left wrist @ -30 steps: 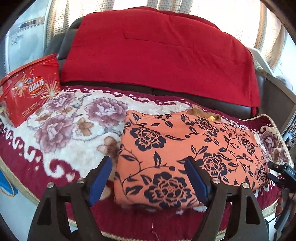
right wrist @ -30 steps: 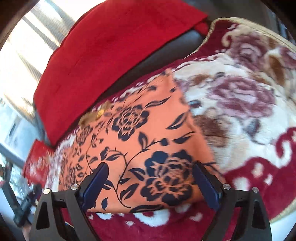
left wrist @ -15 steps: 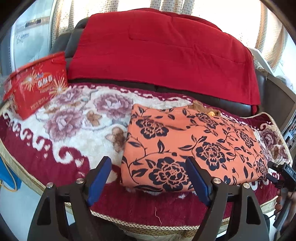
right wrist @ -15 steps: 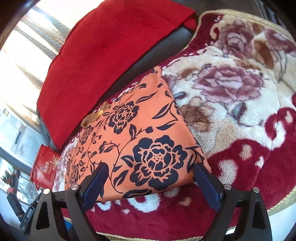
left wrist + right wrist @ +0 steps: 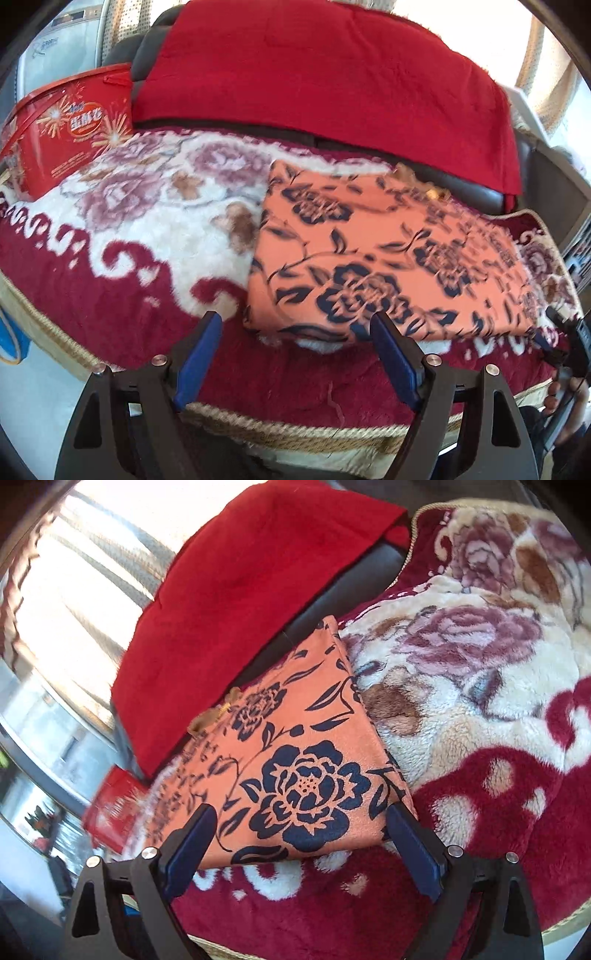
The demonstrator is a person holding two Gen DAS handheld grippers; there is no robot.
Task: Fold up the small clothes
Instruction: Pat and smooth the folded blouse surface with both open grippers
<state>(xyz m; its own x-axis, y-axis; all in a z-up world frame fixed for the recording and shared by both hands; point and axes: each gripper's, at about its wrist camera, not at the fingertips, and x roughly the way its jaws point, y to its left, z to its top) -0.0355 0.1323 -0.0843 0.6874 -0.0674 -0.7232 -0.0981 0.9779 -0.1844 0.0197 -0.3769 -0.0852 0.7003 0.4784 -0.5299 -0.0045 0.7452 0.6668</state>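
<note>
An orange garment with dark blue flowers (image 5: 388,254) lies folded flat in a rectangle on a plush floral blanket (image 5: 147,229). It also shows in the right wrist view (image 5: 295,760). My left gripper (image 5: 295,325) is open and empty, just short of the garment's near left corner. My right gripper (image 5: 299,816) is open and empty, its fingers either side of the garment's near right corner, slightly back from its edge. A small tan piece (image 5: 214,716) pokes out at the garment's far edge.
A red blanket (image 5: 332,81) drapes over the dark sofa back (image 5: 332,594). A red gift box (image 5: 70,129) stands at the blanket's far left. The blanket's gold-trimmed front edge (image 5: 295,432) hangs below my left gripper. The right gripper's body and the hand holding it (image 5: 569,369) show at the right.
Both grippers have pulled back toward the blanket's front edge, away from the garment. The garment lies as before. Both stay open.
</note>
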